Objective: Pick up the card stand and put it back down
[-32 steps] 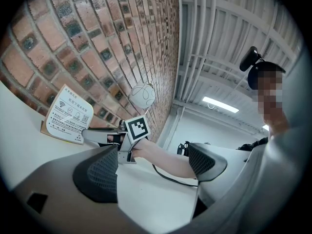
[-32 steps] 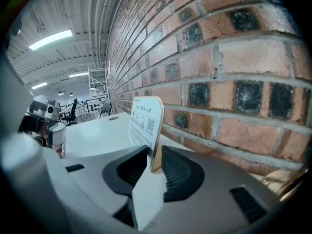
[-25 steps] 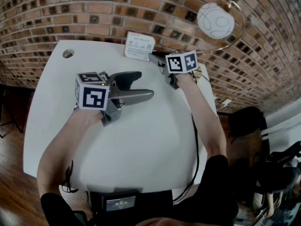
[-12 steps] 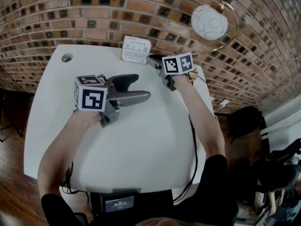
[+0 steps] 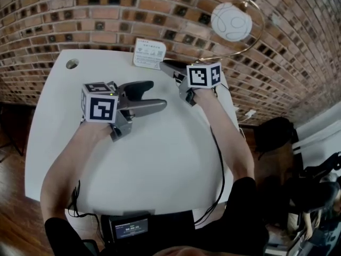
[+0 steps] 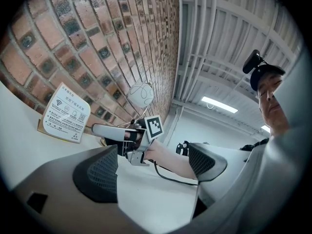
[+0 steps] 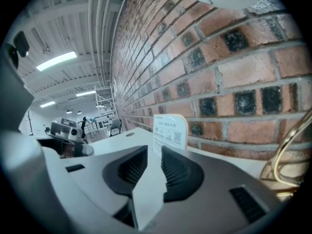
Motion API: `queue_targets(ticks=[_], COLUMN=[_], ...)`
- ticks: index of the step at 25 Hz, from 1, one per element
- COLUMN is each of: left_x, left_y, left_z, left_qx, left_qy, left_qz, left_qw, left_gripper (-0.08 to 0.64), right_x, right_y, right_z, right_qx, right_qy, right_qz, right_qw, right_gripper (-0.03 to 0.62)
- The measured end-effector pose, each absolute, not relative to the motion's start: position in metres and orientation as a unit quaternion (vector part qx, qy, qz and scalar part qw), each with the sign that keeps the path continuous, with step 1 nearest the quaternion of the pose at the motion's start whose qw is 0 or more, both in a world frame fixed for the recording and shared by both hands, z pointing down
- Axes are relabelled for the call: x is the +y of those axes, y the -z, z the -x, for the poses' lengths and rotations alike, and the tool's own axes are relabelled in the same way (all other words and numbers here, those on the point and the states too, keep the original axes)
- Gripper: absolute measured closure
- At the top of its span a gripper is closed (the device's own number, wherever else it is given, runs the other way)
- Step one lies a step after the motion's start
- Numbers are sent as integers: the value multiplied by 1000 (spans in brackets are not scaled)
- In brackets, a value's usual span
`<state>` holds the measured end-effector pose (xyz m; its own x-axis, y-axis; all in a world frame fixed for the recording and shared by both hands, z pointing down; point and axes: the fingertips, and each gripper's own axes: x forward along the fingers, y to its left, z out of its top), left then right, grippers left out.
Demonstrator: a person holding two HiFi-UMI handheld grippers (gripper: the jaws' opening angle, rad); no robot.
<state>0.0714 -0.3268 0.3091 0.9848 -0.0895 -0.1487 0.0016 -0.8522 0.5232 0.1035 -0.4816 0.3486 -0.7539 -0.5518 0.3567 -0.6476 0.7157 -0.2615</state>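
The card stand (image 5: pixel 148 54), a white printed card in a wooden base, stands upright at the table's back edge by the brick wall. In the left gripper view the card stand (image 6: pixel 63 113) shows at the left. My right gripper (image 5: pixel 164 65) is open just right of the card and apart from it. In its own view the right gripper (image 7: pixel 155 152) has a narrow gap with only table between the pads, and the card stand (image 7: pixel 169 129) rises beyond the tips. My left gripper (image 5: pixel 159 95) hovers open over mid-table, and in its own view the left gripper (image 6: pixel 153 167) holds nothing.
A white globe lamp (image 5: pixel 230 21) on a brass arc stands at the back right corner. The white table (image 5: pixel 160 159) has a cable hole (image 5: pixel 72 63) at its back left. A cable trails along the right forearm. A dark device (image 5: pixel 128 228) sits at the near edge.
The right gripper has drawn back a little to the right, away from the card stand, and lifted slightly. The card stand stays upright in place. The left gripper has not moved.
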Motion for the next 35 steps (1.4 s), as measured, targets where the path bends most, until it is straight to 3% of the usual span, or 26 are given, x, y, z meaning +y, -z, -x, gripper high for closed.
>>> queue_targets(ticks=[11, 35], left_x=[-307, -218], left_y=[-279, -215], left_z=[-79, -81], left_qx=[-7, 18], left_qy=[94, 107], left_qz=[-967, -981], left_qw=[236, 162], left_gripper=[110, 110], right_x=[-397, -281], right_y=[-275, -209], right_z=[-80, -69], right_qx=[-958, -973], right_qy=[-188, -116], right_qz=[-218, -197], right_qw=[8, 10], right_gripper=[565, 571])
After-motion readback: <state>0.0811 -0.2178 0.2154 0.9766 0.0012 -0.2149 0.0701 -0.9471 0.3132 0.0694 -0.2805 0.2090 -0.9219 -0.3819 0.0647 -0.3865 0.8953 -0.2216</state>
